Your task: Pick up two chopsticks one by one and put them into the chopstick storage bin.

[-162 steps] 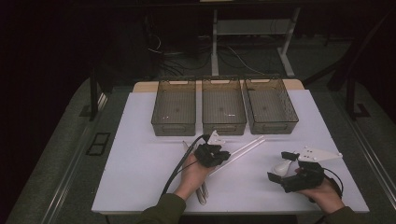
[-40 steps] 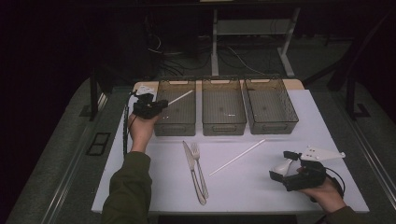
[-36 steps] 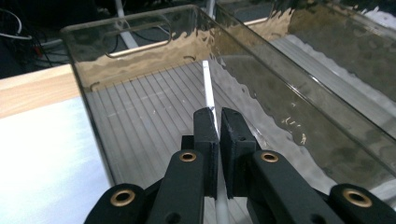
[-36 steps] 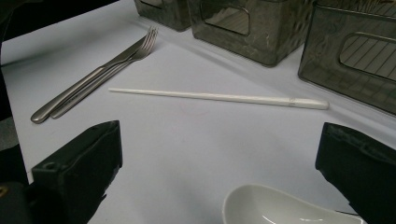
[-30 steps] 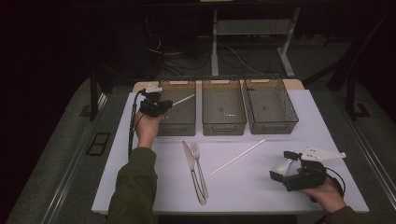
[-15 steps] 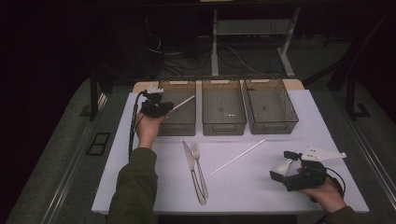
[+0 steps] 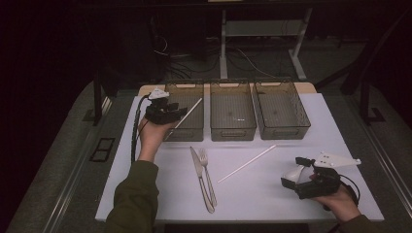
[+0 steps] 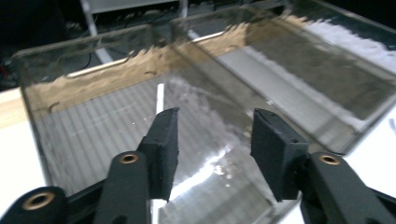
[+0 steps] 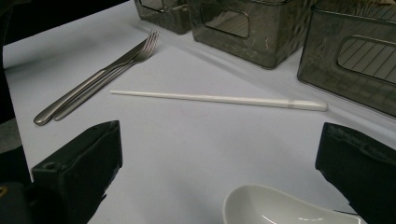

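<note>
On the white table [image 7: 145,194], the spread left hand-held gripper [image 7: 180,112] releases a chopstick [image 7: 187,113] slanting into the left bin [image 7: 197,133].

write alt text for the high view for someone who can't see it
A person's left tongs hover open over the left bin of three, a white chopstick leaning on its rim. On the white table lie a knife, a fork and a second chopstick. The right tongs rest near the front right, over a white spoon.

Dark room, grey floor [image 7: 58,179], white metal frame [image 7: 265,29] behind the table [image 7: 340,121]
</note>
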